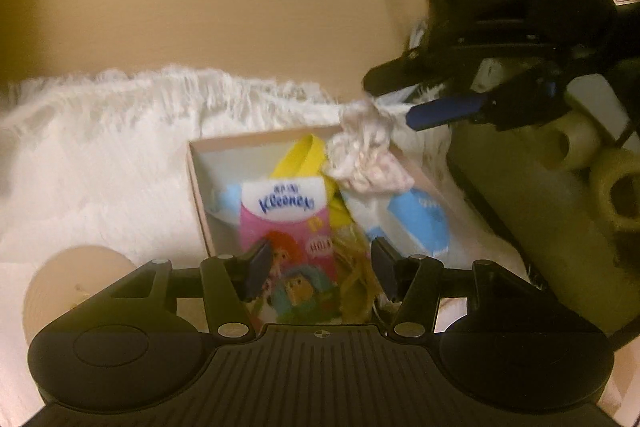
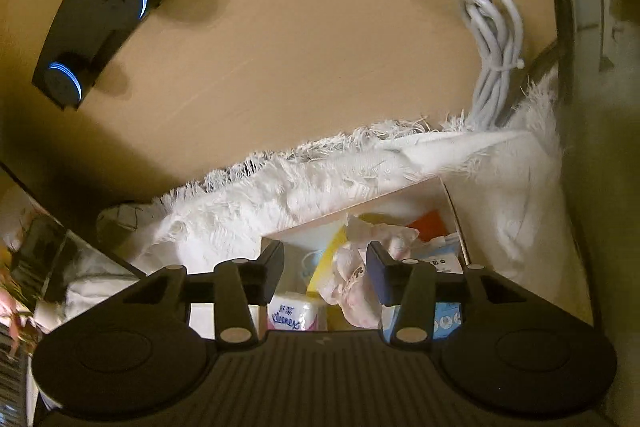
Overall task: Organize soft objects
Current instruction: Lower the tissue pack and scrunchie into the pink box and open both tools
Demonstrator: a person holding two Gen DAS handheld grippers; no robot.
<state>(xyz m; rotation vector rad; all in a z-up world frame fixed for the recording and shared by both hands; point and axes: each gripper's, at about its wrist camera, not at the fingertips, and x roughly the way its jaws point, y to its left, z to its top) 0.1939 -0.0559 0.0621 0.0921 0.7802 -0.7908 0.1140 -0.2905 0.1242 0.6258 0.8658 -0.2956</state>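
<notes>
Progress, judged from the present layout: well along. Several soft items already lie in the box (image 1: 194,183); at least one more is at its rim, not clearly down inside.

Left gripper (image 1: 316,269): fingers spread, nothing between the pads. Directly ahead of and partly between the fingertips lies the Kleenex pack (image 1: 286,227), pink and white with cartoon print, flat in the box. Beside the right fingertip, a tangle of pale yellowish strands (image 1: 356,275); what it is cannot be told. Just past the pack, a yellow strip (image 1: 298,157) runs toward the far wall. Ahead and right of the right finger, a blue-and-white packet (image 1: 416,219) leans on the right wall.

Farther out, at the box's far right corner, the crumpled pink-white cloth (image 1: 364,151) sits over the rim, touching or just under the tip of the right gripper (image 1: 394,103).

Right gripper, own view (image 2: 326,273): fingers apart. The cloth (image 2: 354,283) lies between them, nearer the right finger (image 2: 382,275). Whether the pads grip it cannot be told; they look released.

The box rests on a white fringed mat (image 1: 104,147); beyond it, bare tan tabletop (image 1: 224,7).

Left to do, by my estimate: settle the cloth fully inside. A beige roll (image 1: 76,287) sits left of the left finger, outside the box; unclear whether it counts.
</notes>
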